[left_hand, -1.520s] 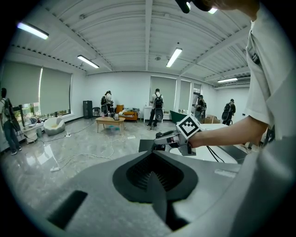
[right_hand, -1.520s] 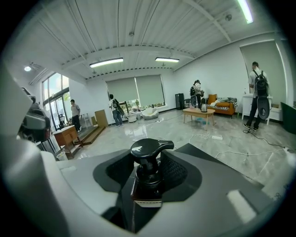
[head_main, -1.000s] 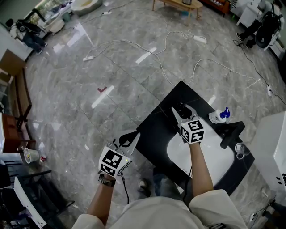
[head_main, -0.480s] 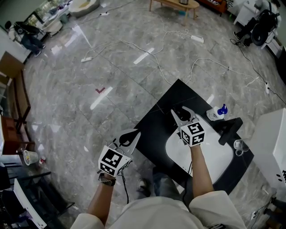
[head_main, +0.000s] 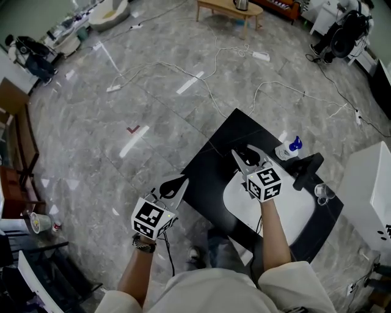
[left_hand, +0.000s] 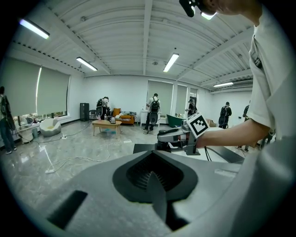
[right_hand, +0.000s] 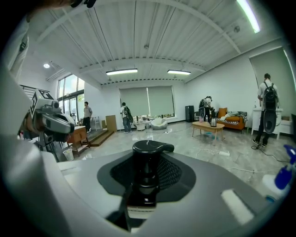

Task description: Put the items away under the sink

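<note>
Clamping the stiff, probably slick pump bottle (right_hand: 147, 159) below its head, the right gripper (head_main: 245, 153) has just closed its fingers on it, while the left gripper (head_main: 173, 184) has its fingers together, empty.

We see a black table (head_main: 211, 168) with a white sink (head_main: 296, 214) set in it; on the table stand a blue-capped spray bottle (head_main: 286, 150), a black tap (head_main: 307, 171) and a clear glass (head_main: 322, 193).

Head view: steeply down from above onto tabletop (head_main: 211, 168) and floor (head_main: 153, 92). Gripper views: close behind own jaws, facing near level across room. All share the coffee table (head_main: 227, 7).
</note>
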A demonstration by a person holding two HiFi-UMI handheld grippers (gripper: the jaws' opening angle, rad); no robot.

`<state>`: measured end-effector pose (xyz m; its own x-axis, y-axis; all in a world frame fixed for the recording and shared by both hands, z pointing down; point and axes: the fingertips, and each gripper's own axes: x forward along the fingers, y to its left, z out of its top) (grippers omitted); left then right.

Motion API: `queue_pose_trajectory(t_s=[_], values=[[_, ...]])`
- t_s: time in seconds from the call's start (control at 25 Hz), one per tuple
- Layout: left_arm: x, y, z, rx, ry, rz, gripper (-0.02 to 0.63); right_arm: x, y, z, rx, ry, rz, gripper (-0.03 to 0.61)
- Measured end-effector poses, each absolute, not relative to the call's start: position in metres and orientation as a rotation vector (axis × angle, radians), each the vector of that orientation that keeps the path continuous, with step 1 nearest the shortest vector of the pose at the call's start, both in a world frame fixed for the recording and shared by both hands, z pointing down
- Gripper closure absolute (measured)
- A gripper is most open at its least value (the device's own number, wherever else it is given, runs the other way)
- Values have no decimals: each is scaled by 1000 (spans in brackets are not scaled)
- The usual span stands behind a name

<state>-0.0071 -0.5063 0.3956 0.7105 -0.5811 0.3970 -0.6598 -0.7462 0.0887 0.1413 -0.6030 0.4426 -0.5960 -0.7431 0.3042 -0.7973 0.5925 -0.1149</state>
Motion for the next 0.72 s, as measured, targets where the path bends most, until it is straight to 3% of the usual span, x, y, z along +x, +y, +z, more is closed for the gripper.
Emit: queue_pose_trajectory(t_s=[0.72], values=[[-21,-428,297,2859,-1002,311,609,139,-475,302,1434,-2609,196,471]])
